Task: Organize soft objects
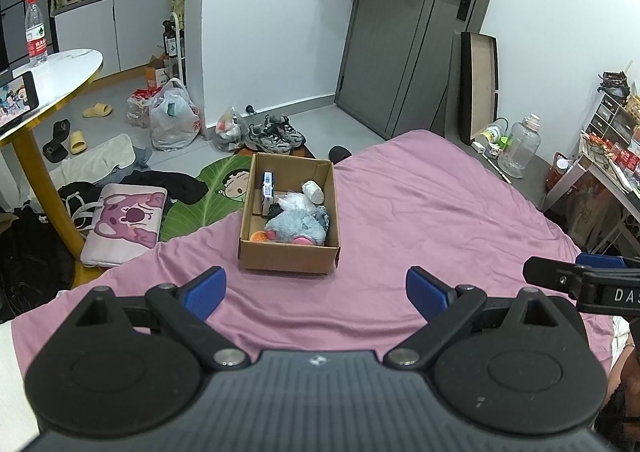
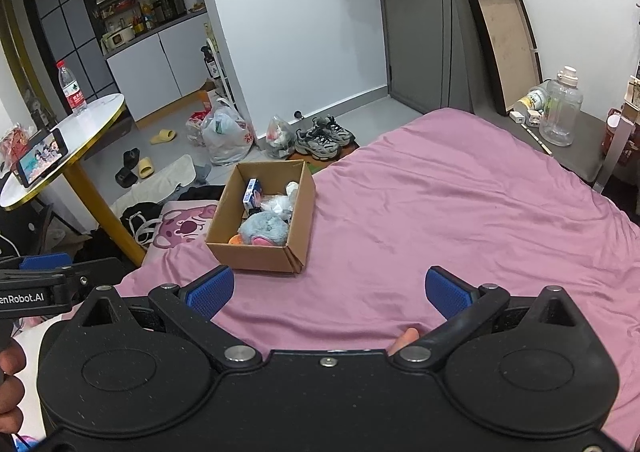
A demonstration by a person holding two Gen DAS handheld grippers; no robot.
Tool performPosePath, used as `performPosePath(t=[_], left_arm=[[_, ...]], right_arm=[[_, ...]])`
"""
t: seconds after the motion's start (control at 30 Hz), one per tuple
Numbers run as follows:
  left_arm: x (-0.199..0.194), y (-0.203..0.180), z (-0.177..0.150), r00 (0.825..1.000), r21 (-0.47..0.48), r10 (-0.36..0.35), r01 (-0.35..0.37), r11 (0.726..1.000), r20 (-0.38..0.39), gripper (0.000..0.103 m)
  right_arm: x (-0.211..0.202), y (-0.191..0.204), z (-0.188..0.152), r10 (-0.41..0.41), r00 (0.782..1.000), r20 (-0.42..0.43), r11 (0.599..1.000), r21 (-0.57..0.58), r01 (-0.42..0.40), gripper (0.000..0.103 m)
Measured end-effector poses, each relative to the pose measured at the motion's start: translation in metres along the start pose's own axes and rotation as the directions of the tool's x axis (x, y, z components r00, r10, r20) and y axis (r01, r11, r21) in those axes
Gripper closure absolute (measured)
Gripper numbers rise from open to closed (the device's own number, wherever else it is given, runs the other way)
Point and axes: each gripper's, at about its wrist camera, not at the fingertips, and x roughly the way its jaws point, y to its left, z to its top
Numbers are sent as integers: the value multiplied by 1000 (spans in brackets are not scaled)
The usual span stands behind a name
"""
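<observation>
Cardboard box (image 1: 289, 252) sits on the pink bedsheet (image 1: 420, 212) near the bed's far-left edge, and the soft things are already inside it: a blue-grey plush toy (image 1: 298, 227) with pink feet fills the near end, a crinkled white bag (image 1: 294, 201) and a pale rolled piece lie behind it, and a small blue-and-white carton (image 1: 267, 188) stands against the left wall. You hold both tools back from the box, low over the sheet. Your left gripper (image 1: 316, 294) has its blue pads spread wide with nothing between them, and your right gripper (image 2: 330, 290) is spread the same way, empty too. That wide, withdrawn stance suits a job where nothing is left to pinch: the sheet around the box shows no loose soft item in either view. You would judge the sorting as at or near its end. If more remains, it lies outside these views, perhaps among the clothes on the floor (image 1: 160, 156) beyond the bed.
</observation>
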Motion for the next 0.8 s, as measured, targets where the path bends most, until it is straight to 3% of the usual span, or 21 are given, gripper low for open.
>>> performPosePath(t=[0.8], left_arm=[[3,-1,-5,1000,1,-6,6,1000,0,7]], right_arm=[[4,2,-5,-15,1000,-14,1000,-7,15,0]])
